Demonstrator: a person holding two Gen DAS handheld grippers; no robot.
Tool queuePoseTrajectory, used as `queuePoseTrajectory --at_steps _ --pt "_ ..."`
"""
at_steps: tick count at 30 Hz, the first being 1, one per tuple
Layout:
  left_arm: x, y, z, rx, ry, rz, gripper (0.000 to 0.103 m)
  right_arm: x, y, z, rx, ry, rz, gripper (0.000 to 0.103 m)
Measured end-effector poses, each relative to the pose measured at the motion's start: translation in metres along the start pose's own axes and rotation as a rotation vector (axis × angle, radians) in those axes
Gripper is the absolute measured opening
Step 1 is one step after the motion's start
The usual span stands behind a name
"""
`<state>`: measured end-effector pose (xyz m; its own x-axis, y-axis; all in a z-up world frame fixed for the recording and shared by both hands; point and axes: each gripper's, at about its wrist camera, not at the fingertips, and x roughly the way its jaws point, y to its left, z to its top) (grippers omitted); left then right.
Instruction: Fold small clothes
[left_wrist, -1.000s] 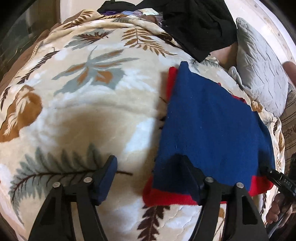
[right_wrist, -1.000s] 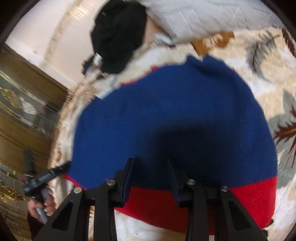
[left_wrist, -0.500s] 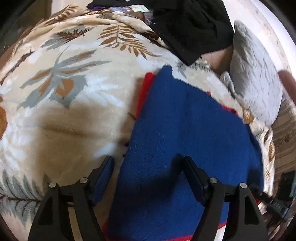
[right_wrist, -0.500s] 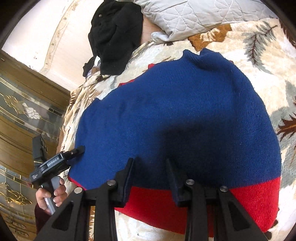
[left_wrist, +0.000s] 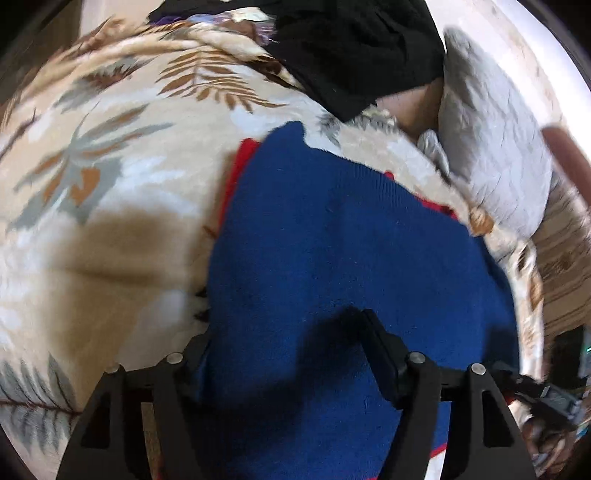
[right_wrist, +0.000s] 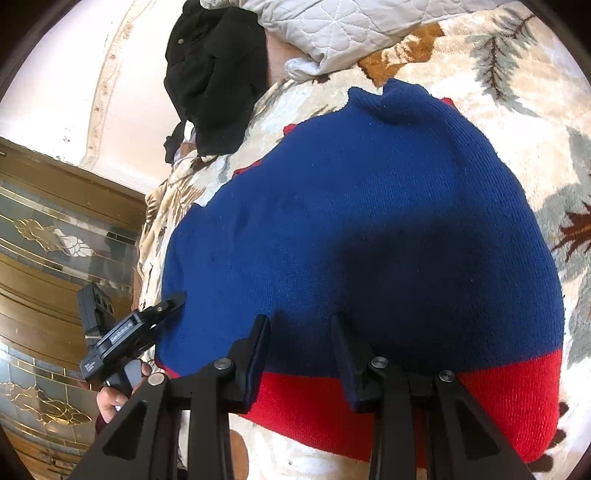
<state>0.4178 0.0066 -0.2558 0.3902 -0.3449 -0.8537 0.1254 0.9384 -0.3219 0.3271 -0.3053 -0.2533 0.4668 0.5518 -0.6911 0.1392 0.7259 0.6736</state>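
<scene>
A blue knitted garment (left_wrist: 351, 251) with a red hem (right_wrist: 509, 402) lies flat on a leaf-patterned blanket (left_wrist: 110, 192). My left gripper (left_wrist: 286, 343) points down at its left edge. Its jaws are opening, with one finger off the fabric, the other over it, and the edge between them unpinched. In the right wrist view the left gripper (right_wrist: 147, 321) touches that same edge, a hand below it. My right gripper (right_wrist: 300, 328) hovers partly open where blue meets red, flat fabric showing in the gap. It appears blurred at the garment's far corner (left_wrist: 546, 395).
A heap of black clothes (left_wrist: 354, 48) lies at the far end of the blanket. Beside it is a grey quilted pillow (left_wrist: 491, 147). A wooden cabinet with glass panels (right_wrist: 55, 240) stands past the blanket's edge.
My left gripper slid sideways from the bare blanket onto the garment's edge and its jaws narrowed. In the right wrist view it reached that edge. My right gripper stayed put.
</scene>
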Motion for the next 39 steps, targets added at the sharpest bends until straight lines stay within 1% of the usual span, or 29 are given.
queuePoseTrajectory --at_steps 1,3,5,6,12,15,16,18,21,24,27,30,32,35,37,39 --pt "0.0 -0.003 0.001 0.009 0.0 0.013 0.062 0.0 0.0 0.0 0.003 0.005 0.001 0.038" --pt "0.0 -0.006 0.004 0.012 0.006 0.029 0.038 0.0 0.0 0.001 0.008 0.012 0.003 0.038" --pt "-0.001 -0.004 0.005 0.002 0.01 0.034 0.028 0.0 -0.001 0.002 0.015 0.021 0.009 0.038" --pt "-0.003 -0.002 0.006 -0.001 0.012 0.031 0.026 0.0 -0.003 0.002 0.018 0.024 0.013 0.038" --pt "-0.015 -0.008 0.003 0.013 -0.018 0.036 0.022 -0.003 -0.007 0.003 0.034 0.038 0.038 0.038" --pt "-0.023 -0.017 0.005 0.028 -0.03 0.035 0.021 -0.01 -0.01 0.005 0.041 0.024 0.048 0.038" --pt "-0.028 -0.021 0.006 0.035 -0.033 0.032 0.021 -0.014 -0.011 0.006 0.045 0.009 0.049 0.038" --pt "-0.036 -0.028 0.008 0.047 -0.039 0.018 0.02 -0.029 -0.018 0.01 0.063 -0.041 0.059 0.041" --pt "-0.049 -0.047 0.011 0.084 -0.049 0.003 0.02 -0.051 -0.032 0.015 0.112 -0.117 0.088 0.041" --pt "-0.061 -0.072 0.011 0.144 -0.053 0.004 0.019 -0.072 -0.046 0.019 0.159 -0.191 0.127 0.041" --pt "-0.069 -0.105 0.008 0.213 -0.059 0.004 0.019 -0.091 -0.059 0.024 0.204 -0.251 0.173 0.041" --pt "-0.073 -0.136 0.005 0.276 -0.057 -0.01 0.019 -0.107 -0.073 0.026 0.247 -0.305 0.217 0.041" --pt "-0.073 -0.158 0.0 0.317 -0.049 -0.016 0.019 -0.116 -0.08 0.027 0.28 -0.341 0.23 0.041" --pt "-0.066 -0.187 -0.007 0.356 -0.029 -0.017 0.018 -0.123 -0.091 0.029 0.322 -0.369 0.252 0.041" --pt "-0.056 -0.213 -0.014 0.379 -0.008 -0.022 0.018 -0.126 -0.096 0.029 0.333 -0.372 0.262 0.041" --pt "-0.044 -0.232 -0.022 0.379 0.019 -0.025 0.018 -0.123 -0.096 0.031 0.329 -0.358 0.269 0.041"
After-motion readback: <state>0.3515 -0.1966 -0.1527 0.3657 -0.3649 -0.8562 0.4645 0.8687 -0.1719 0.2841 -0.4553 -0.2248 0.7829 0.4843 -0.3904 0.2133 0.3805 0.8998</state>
